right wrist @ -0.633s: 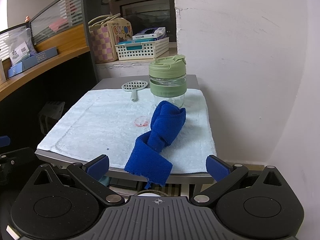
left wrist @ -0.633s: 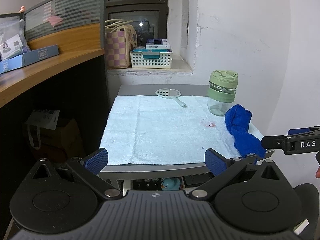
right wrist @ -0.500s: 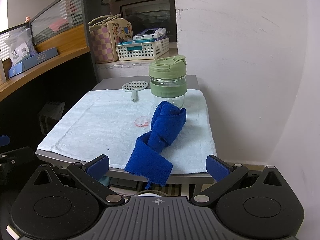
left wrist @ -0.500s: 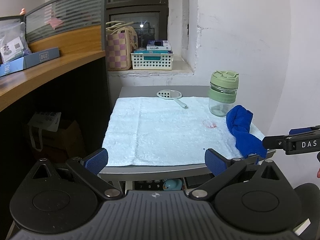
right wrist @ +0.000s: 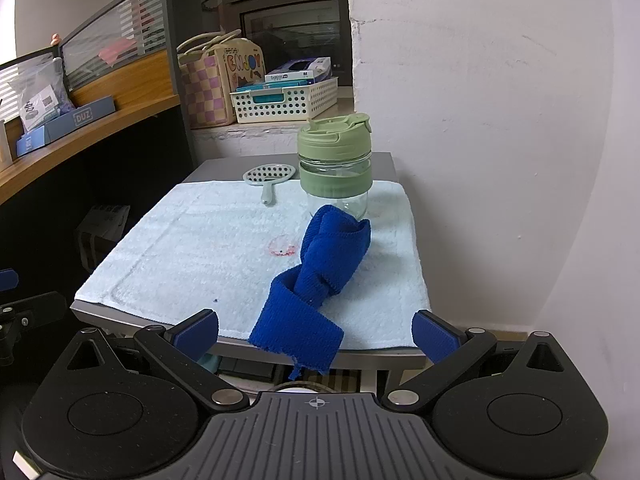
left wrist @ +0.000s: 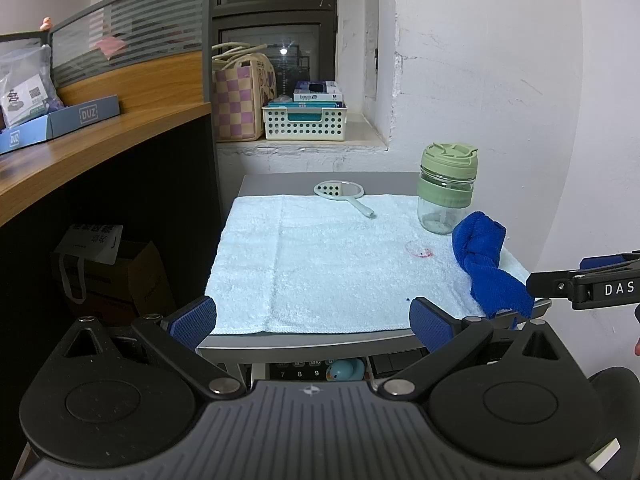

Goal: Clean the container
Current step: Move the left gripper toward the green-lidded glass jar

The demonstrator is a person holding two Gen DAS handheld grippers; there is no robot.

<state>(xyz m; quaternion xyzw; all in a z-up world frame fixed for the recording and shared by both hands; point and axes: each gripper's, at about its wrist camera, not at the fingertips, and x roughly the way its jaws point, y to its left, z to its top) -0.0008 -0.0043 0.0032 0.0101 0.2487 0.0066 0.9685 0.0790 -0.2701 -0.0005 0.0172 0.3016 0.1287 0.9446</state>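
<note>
A glass jar with a green lid (left wrist: 446, 188) (right wrist: 335, 168) stands upright at the far right of a small table covered by a light blue towel (left wrist: 320, 256) (right wrist: 208, 248). A twisted blue cloth (left wrist: 486, 260) (right wrist: 316, 280) lies in front of the jar, one end hanging over the table's front edge. My left gripper (left wrist: 312, 318) is open and empty, short of the table's front edge. My right gripper (right wrist: 316, 330) is open and empty, just before the cloth's hanging end; it also shows at the right of the left wrist view (left wrist: 588, 284).
A pale green slotted scoop (left wrist: 344, 196) (right wrist: 269, 178) lies at the towel's far edge. A small red stain (left wrist: 420, 250) (right wrist: 282, 247) marks the towel. A white basket (left wrist: 304, 122) and checked bag (left wrist: 236, 96) sit on the sill behind. A wooden counter (left wrist: 80, 152) runs at left.
The left gripper's view has shifted slightly, so the table sits a little further right in it. The right gripper and the objects have not visibly moved.
</note>
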